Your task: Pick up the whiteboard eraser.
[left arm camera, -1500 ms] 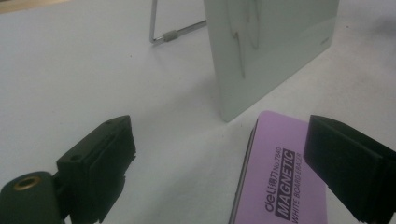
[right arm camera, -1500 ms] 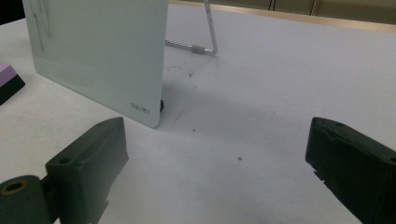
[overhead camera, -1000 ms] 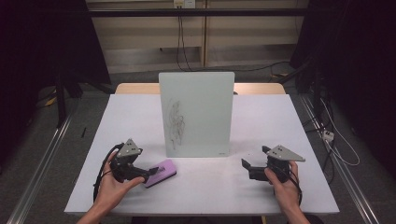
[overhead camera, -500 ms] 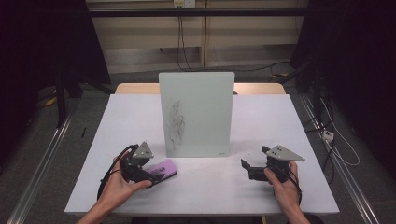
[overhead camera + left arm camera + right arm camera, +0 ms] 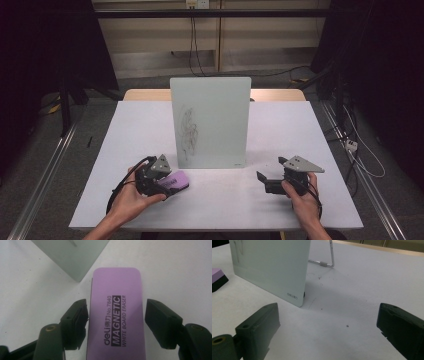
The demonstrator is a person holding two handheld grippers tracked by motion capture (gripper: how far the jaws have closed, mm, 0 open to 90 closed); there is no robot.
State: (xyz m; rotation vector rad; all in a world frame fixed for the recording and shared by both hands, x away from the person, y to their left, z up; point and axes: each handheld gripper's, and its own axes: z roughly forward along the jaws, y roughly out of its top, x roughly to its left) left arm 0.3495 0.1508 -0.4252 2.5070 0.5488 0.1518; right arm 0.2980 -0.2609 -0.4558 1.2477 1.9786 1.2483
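Observation:
A purple magnetic whiteboard eraser (image 5: 177,180) (image 5: 116,315) lies flat on the white table (image 5: 280,125), front left of a small upright whiteboard (image 5: 212,120) (image 5: 72,255) (image 5: 269,267) that carries a dark scribble (image 5: 187,132). My left gripper (image 5: 167,186) (image 5: 116,312) is open and straddles the eraser, one jaw close on each long side, a thin gap showing at the right jaw. My right gripper (image 5: 265,182) (image 5: 327,325) rests open at the front right, with nothing between its jaws, facing the board's lower corner. The eraser's end (image 5: 218,277) peeks in at the far left of the right gripper view.
The board leans on a wire stand (image 5: 329,260) behind it. The table's front edge (image 5: 215,227) lies just below both hands. Cables run across the floor (image 5: 350,145) to the right of the table.
My left gripper has slid right and forward along the table until its jaws stand on either side of the eraser. The right gripper has stayed put.

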